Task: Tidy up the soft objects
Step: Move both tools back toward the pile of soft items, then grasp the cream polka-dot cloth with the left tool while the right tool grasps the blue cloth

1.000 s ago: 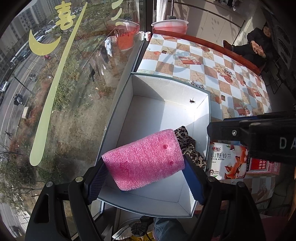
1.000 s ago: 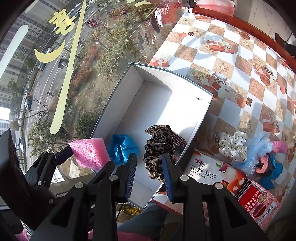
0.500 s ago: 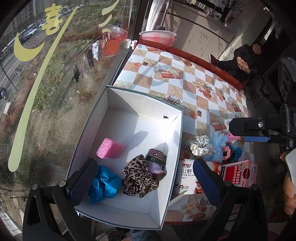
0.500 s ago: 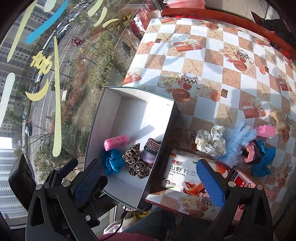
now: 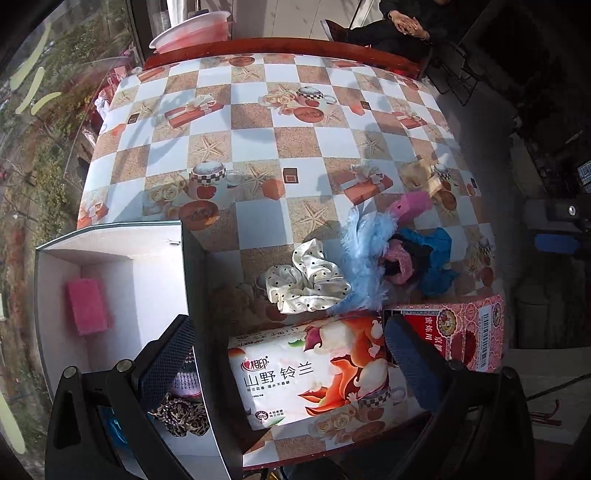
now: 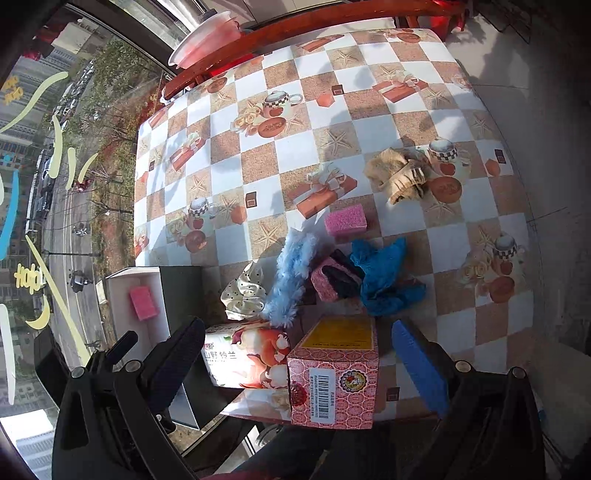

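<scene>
A white open box (image 5: pixel 110 258) at the table's left end holds a pink foam block (image 5: pixel 86 310), a leopard scrunchie (image 5: pixel 181 417) and a knitted pink piece (image 5: pixel 186 382). My left gripper (image 5: pixel 288 363) is open and empty above the tissue pack (image 5: pixel 314 373). My right gripper (image 6: pixel 297 363) is open and empty over the red carton (image 6: pixel 332 373). Beyond them lie a polka-dot scrunchie (image 6: pixel 245 295), a light-blue fluffy piece (image 6: pixel 291 273), a pink knitted piece (image 6: pixel 325 284), a blue cloth (image 6: pixel 384 280), a second pink foam block (image 6: pixel 345 223) and a tan furry item (image 6: pixel 399 175).
The checked tablecloth (image 5: pixel 258 140) runs back to a red wooden rail with a pink basin (image 5: pixel 192 31). A glass window borders the left side beside the box. A person's hands (image 5: pixel 406 26) show beyond the far right corner.
The left gripper let go of the pink foam block, which now lies in the box. The right gripper went from shut to open. Both swung right, from over the box to the pile.
</scene>
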{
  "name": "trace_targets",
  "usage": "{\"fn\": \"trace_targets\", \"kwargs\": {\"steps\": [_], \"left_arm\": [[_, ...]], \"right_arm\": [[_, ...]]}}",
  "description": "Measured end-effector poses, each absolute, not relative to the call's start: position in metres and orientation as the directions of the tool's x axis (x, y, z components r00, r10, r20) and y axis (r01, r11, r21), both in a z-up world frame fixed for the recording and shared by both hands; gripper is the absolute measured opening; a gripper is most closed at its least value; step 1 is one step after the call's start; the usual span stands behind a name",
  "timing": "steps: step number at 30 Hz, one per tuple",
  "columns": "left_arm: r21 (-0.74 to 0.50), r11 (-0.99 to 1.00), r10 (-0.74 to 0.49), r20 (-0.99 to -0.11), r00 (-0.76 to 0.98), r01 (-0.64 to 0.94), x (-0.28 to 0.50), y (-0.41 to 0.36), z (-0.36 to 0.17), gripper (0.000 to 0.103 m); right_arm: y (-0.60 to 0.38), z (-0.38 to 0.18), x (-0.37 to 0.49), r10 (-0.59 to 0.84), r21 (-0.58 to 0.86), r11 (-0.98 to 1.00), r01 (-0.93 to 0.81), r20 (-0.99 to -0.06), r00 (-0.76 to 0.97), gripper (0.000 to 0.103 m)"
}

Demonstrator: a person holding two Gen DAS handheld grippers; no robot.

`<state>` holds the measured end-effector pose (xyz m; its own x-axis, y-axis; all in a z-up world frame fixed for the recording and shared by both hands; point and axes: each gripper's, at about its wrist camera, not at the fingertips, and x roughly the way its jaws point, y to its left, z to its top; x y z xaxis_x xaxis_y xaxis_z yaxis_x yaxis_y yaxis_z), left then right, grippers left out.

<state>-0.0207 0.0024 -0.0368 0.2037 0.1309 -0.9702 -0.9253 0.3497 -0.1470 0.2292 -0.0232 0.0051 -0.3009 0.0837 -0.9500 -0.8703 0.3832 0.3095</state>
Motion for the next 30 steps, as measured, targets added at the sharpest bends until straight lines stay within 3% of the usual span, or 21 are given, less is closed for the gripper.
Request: {"fn": "trace_targets", "kwargs": {"steps": [8,17,22,30], "left_arm": [[-0.074,0.386,-0.026,-0.997,0.07,-0.919,0.019,0.03,-0.098,0.103],[0.002,0.409,-0.165,-0.983,-0.076,-0.912,0.033,0.051,-0.149,0.103],[0.091,0.438,-0.125,-0.979,-0.161,-0.894,0.046,0.067,-0.166,0.103],[0.116,0.326,0.028,-0.993,-0.114,-0.938,0.042,0.116,-0.134,0.103]], "right_arm": [[-0.025,-0.082,0.269,-0.098,0.261,0.405,-0.876,-0.94,-0.326,0.102],[-0.006,-0.168,0.251,-0.256,0.333,0.343,-0.878,-0.866,-0.429,0.102],[-0.004,-0.19,0.248,-0.303,0.235,0.283,-0.93,-0.898,-0.319,0.102],[-0.015,-0.17,0.326,-0.186,0.075,0.397,-0.915,-0.969,-0.16,0.102]]}}
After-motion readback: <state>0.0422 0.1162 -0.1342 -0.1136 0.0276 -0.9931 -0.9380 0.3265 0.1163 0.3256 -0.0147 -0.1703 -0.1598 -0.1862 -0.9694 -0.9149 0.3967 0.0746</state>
